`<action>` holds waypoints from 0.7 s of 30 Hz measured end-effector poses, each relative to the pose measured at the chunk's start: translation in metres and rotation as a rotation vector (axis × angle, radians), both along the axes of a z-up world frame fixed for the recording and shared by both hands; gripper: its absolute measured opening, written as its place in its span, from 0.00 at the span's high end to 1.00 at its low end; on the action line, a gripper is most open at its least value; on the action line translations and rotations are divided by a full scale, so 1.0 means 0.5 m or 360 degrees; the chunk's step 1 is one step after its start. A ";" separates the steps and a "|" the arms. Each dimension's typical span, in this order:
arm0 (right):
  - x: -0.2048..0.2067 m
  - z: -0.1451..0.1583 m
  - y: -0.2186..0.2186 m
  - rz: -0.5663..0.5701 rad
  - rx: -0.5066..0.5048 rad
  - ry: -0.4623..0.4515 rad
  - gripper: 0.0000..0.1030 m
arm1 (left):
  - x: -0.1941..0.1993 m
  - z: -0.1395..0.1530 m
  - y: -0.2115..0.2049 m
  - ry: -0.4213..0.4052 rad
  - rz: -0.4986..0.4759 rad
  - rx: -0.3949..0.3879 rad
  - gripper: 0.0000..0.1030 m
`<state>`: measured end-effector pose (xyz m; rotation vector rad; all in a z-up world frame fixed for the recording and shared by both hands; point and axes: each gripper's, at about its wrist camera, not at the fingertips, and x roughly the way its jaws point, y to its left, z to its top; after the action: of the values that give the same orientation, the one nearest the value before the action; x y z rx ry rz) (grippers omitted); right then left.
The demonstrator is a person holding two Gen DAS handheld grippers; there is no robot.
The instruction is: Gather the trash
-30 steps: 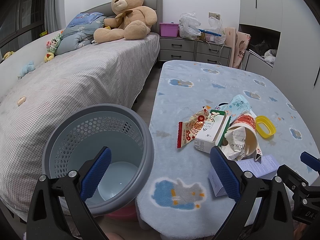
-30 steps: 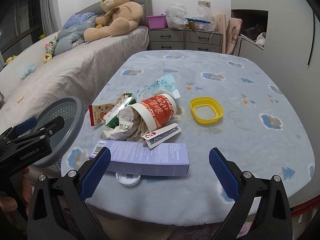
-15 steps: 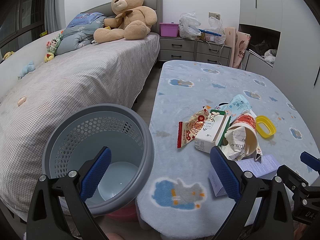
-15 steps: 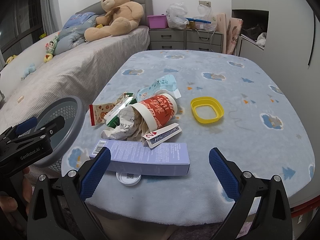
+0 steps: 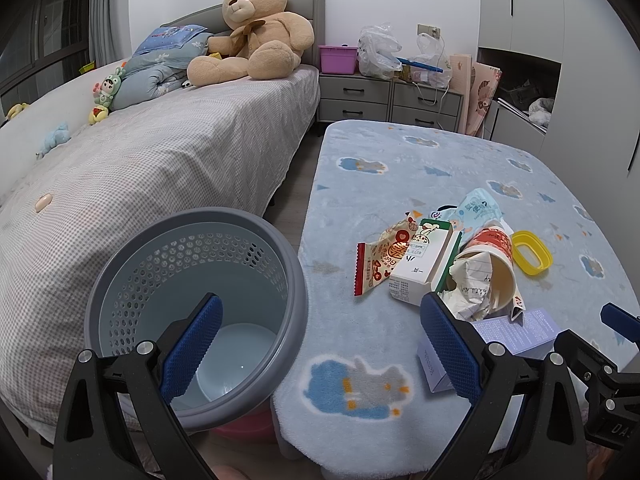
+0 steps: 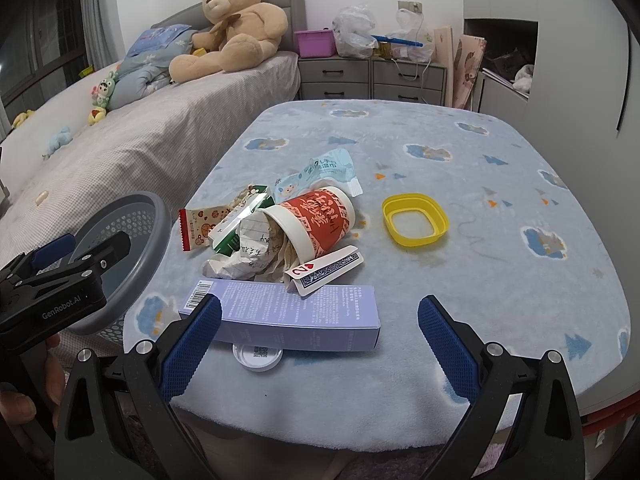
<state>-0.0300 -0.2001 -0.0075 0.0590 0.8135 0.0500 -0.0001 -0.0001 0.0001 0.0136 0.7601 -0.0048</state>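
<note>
A grey perforated waste basket (image 5: 192,304) stands at the table's left edge, empty. Trash lies in a heap on the blue cloth: a red-and-white paper cup (image 6: 320,220) stuffed with crumpled paper (image 6: 252,252), a snack wrapper (image 6: 200,224), a green-and-white carton (image 5: 420,264), a pale blue sachet (image 6: 320,172), a playing card (image 6: 328,272), a lilac box (image 6: 288,316), a white round lid (image 6: 258,354) and a yellow ring lid (image 6: 414,220). My left gripper (image 5: 320,344) hovers open above the basket and table corner. My right gripper (image 6: 320,344) is open just short of the lilac box.
The bed (image 5: 140,168) with a large teddy bear (image 5: 252,36) runs along the left. Grey drawers (image 5: 388,96) with bags stand behind the table. A white wardrobe (image 5: 560,80) is on the right. The blue-clothed table (image 6: 520,280) extends right of the heap.
</note>
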 end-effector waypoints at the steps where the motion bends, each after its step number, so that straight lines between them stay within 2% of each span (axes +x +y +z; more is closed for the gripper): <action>1: 0.000 0.000 0.000 0.0000 0.0000 0.0001 0.06 | 0.000 0.000 0.000 0.0000 0.0000 0.0000 0.08; 21: -0.001 0.004 -0.002 0.0002 0.0000 0.0001 0.06 | 0.000 0.000 0.000 0.0001 0.0000 0.0002 0.08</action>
<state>-0.0307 -0.2012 -0.0057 0.0584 0.8144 0.0509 -0.0001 -0.0001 0.0001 0.0149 0.7605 -0.0041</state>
